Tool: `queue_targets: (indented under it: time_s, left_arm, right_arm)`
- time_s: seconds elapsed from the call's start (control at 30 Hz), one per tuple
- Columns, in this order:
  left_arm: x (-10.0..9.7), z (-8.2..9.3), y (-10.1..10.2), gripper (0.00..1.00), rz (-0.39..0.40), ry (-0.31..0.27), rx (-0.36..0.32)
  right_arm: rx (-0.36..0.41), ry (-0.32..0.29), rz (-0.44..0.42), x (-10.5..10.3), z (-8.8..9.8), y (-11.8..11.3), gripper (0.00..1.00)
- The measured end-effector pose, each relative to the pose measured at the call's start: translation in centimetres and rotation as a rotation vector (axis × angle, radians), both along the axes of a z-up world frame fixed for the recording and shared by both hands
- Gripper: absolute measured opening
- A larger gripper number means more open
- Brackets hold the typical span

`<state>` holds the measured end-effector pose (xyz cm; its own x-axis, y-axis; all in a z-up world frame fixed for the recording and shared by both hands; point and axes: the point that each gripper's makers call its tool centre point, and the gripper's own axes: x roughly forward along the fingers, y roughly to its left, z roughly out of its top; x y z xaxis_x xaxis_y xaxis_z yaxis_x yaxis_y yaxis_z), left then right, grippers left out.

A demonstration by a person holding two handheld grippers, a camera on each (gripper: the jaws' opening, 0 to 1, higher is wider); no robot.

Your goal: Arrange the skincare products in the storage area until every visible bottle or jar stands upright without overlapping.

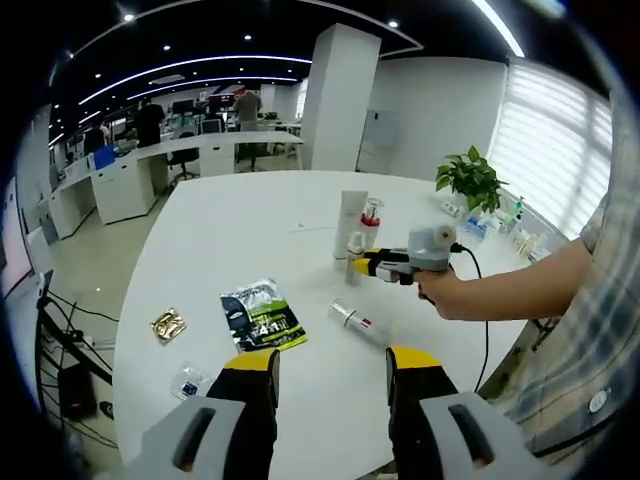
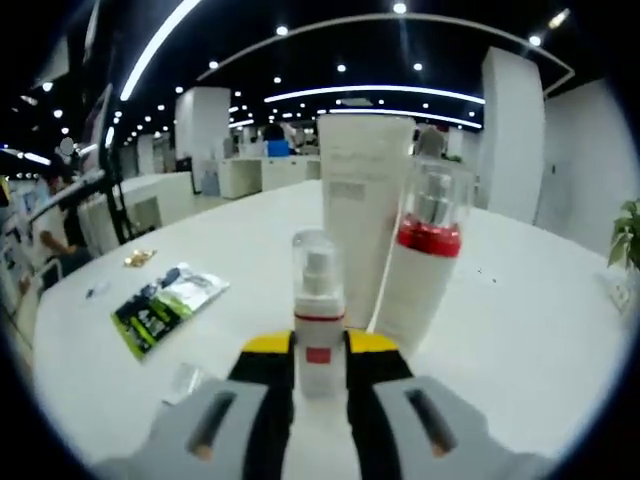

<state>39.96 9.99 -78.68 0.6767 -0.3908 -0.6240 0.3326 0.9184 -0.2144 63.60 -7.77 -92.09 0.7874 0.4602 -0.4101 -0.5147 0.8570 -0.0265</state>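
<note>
Your right gripper (image 2: 320,352) is squeezed onto a small pump bottle (image 2: 318,318) standing on the white table (image 2: 520,330). Just behind stand a tall white tube (image 2: 362,190) and a red-collared bottle (image 2: 422,262) — very close. Let go too fast or bump forward, and I think they could tip like dominoes. Your left gripper (image 1: 330,368) is wide open, holding nothing. Ahead of it, one spray bottle (image 1: 358,322) lies flat — not yet upright. A green packet (image 1: 262,315) and a gold wrapper (image 1: 168,324) sit nearby, out of the way.
</note>
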Motion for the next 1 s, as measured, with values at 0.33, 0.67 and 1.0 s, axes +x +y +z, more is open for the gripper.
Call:
queue_targets:
  time_s: [0.33, 0.67, 1.0]
  left_arm:
    - [0.3, 0.3, 0.3, 0.43, 0.0, -0.005, 0.012]
    - [-0.1, 0.0, -0.1, 0.43, -0.012, 0.003, 0.019]
    - [-0.3, -0.2, 0.0, 0.43, -0.011, 0.006, 0.023]
  right_arm:
    - [-0.033, 0.056, 0.012, -1.7, -2.4, -0.3, 0.0]
    - [0.007, 0.088, -0.022, -1.6, -2.2, -0.7, 0.07]
    - [0.009, 0.086, -0.036, -1.5, -2.1, -1.2, 0.12]
